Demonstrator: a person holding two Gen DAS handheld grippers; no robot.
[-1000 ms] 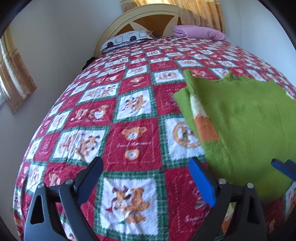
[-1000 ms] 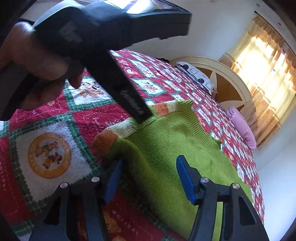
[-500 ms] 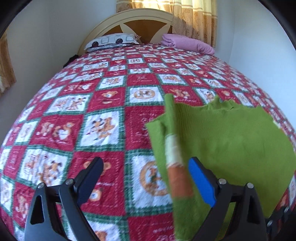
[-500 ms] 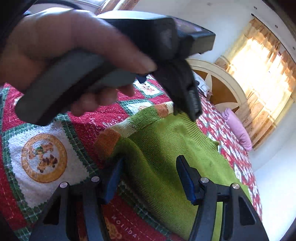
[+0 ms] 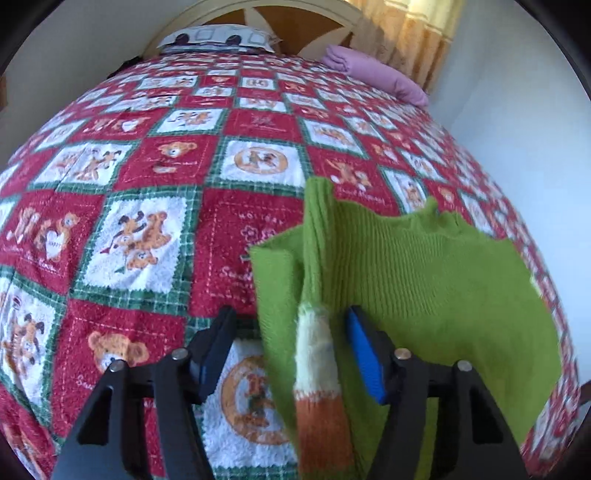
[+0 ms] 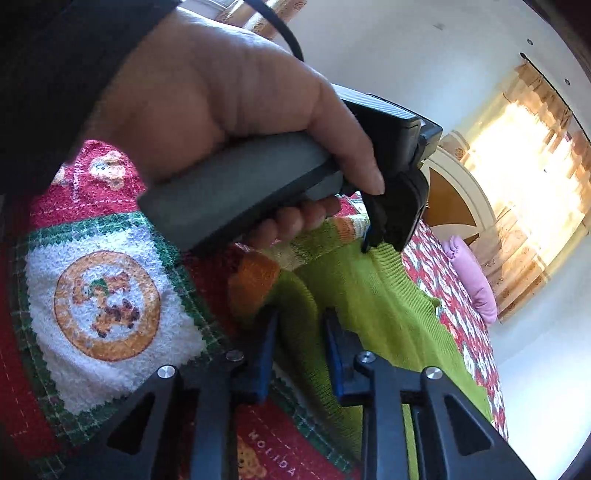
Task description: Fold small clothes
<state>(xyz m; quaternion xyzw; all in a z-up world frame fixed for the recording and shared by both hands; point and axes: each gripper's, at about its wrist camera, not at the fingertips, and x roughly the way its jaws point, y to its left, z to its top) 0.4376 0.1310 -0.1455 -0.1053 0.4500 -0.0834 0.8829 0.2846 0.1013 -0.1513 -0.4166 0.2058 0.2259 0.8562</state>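
a small green knit sweater [image 5: 424,280] is lying on a red, white and green bear-print quilt [image 5: 155,236] covering a bed. in the left wrist view the sweater is occupying the area from 3 to 6 o'clock, with its neckline toward 1 o'clock. one sleeve [image 5: 317,332], ending in cream and orange cuff bands, is running down toward 6 o'clock.

the left gripper [image 5: 291,343] is sitting at 6 o'clock in its own view. its jaws are closing, and the banded sleeve is lying between them; the pads are not yet pressing on the fabric.

the right gripper [image 6: 299,347] is sitting at 6 o'clock in its own view. its jaws are closing around a raised fold of the sweater's green edge, close to an orange cuff at 9 o'clock of the fingers. whether the pads are already pinching the fold cannot be told.

in the right wrist view, the person's left hand [image 6: 221,110] is filling the 11 o'clock area, wrapped around the grey handle of the left gripper, whose tips are reaching the sweater near centre.

a patterned pillow [image 5: 218,37] is lying at 12 o'clock by the headboard [image 5: 295,14], and a pink pillow [image 5: 373,74] is lying at 1 o'clock beside a curtain [image 5: 417,40].
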